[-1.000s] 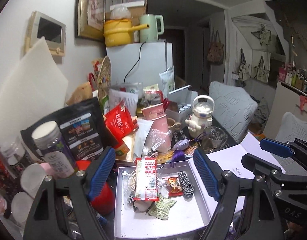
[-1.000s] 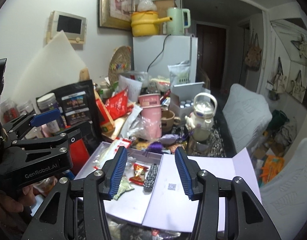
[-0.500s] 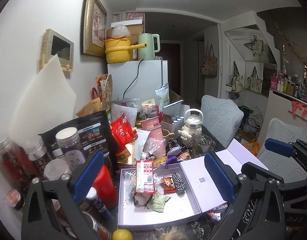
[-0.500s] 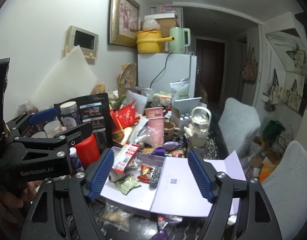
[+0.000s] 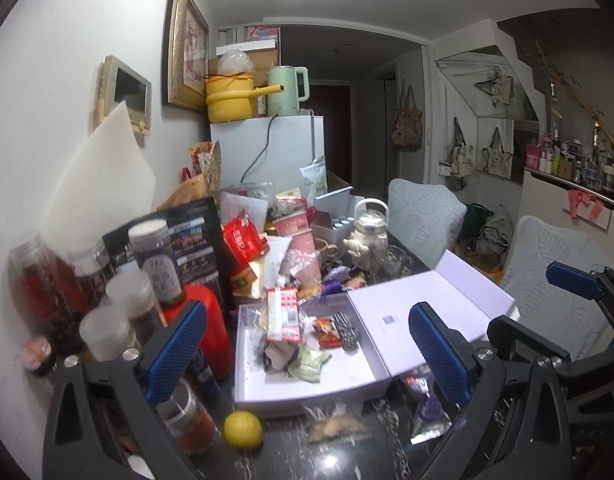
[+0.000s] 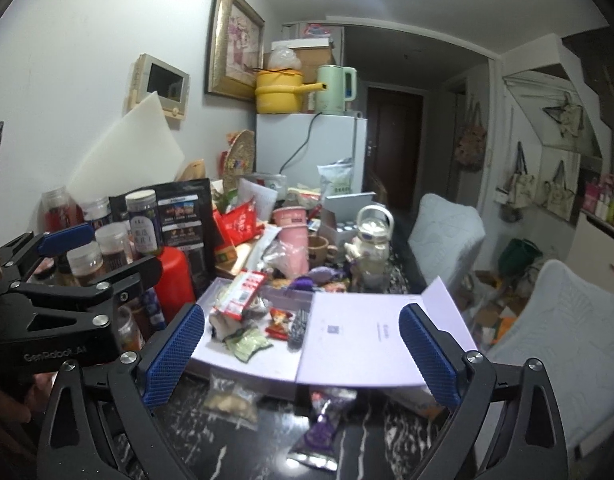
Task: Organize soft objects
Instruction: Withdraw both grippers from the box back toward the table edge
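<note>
Left gripper [image 5: 307, 344]: jaws wide apart, holding nothing, touching nothing. Right gripper [image 6: 303, 352]: same, spread wide, empty. Both hang above the black table [image 6: 263, 452], in front of the open white box [image 5: 307, 390]. Snack packets [image 5: 309, 364] and a checkered soft pouch [image 5: 346, 325] lie inside the box; lemon [image 5: 243, 429] just outside it.

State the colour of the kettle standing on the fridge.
Pale green kettle; the right wrist view shows it best.
</note>
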{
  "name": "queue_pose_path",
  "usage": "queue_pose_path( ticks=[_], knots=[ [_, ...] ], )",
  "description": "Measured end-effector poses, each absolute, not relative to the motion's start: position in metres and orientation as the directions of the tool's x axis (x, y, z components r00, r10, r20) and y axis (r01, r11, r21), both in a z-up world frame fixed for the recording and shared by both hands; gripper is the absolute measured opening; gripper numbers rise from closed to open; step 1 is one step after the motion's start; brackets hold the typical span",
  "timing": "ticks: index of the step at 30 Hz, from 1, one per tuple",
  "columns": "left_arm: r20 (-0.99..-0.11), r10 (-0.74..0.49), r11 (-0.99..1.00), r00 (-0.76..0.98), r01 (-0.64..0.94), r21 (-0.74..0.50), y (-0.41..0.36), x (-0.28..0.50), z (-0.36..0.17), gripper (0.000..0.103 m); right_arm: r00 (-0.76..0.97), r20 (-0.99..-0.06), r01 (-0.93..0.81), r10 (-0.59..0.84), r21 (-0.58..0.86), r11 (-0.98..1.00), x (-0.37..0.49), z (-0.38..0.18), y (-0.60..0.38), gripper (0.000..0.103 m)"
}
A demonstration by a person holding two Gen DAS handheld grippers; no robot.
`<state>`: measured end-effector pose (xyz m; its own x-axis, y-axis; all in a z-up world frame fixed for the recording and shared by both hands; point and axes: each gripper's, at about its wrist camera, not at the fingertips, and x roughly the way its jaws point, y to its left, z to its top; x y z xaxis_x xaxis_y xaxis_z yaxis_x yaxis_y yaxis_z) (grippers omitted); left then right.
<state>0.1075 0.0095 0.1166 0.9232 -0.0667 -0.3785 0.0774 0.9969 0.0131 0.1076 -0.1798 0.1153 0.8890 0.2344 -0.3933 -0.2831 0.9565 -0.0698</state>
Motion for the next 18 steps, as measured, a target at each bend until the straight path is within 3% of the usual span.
queue_pose_path(
  ticks=[18],
  knots=[
    [-0.511, -0.127, 0.992, 0.85, 0.122, -0.042, 0.014, 0.081, 0.052, 0.102, 0.855, -0.47, -0.231, 0.218, 0.031, 0.972, 0.067, 0.051, -0.194, 0.099]
  ],
)
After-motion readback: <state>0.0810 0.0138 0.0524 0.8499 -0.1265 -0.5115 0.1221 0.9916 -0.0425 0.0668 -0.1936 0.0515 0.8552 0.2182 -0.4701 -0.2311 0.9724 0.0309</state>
